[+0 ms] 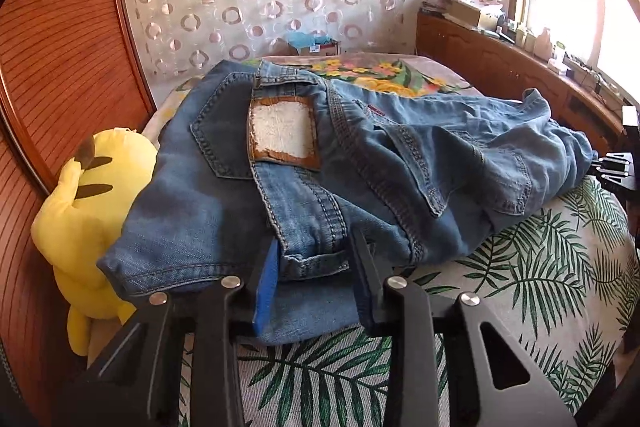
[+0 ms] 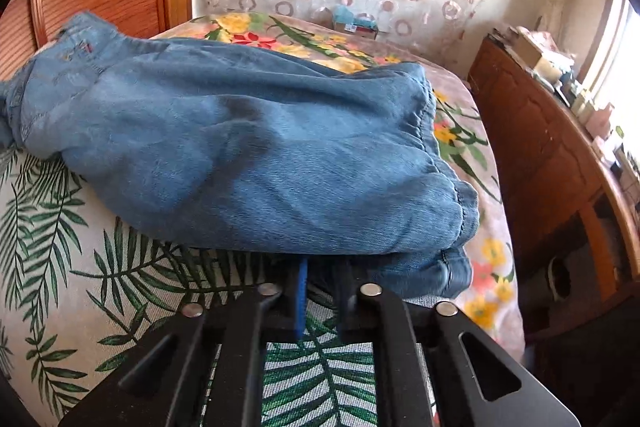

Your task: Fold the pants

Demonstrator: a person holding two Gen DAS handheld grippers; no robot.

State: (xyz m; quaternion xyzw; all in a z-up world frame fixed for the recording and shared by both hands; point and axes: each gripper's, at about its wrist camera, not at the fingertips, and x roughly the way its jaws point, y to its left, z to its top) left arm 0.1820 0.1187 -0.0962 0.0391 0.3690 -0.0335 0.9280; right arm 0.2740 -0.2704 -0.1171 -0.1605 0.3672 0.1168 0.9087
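Blue jeans (image 1: pixel 360 155) lie crumpled on the bed, back side up, with a worn leather patch (image 1: pixel 284 133) at the waistband. My left gripper (image 1: pixel 316 263) is at the near end of the waist. Its blue pad (image 1: pixel 266 279) and black finger (image 1: pixel 362 267) press on a fold of the waistband from both sides. In the right wrist view the bunched legs of the jeans (image 2: pixel 260 155) fill the middle. My right gripper (image 2: pixel 322 273) reaches in under their near edge with its jaws nearly together on the denim. Its fingertips are hidden by the cloth.
A yellow plush toy (image 1: pixel 80 211) sits left of the jeans against the wooden headboard (image 1: pixel 48 67). The bed has a leaf-print cover (image 2: pixel 80 267) and a floral blanket (image 2: pixel 480 267). A wooden cabinet (image 2: pixel 540 147) with clutter on top runs along the right under the window.
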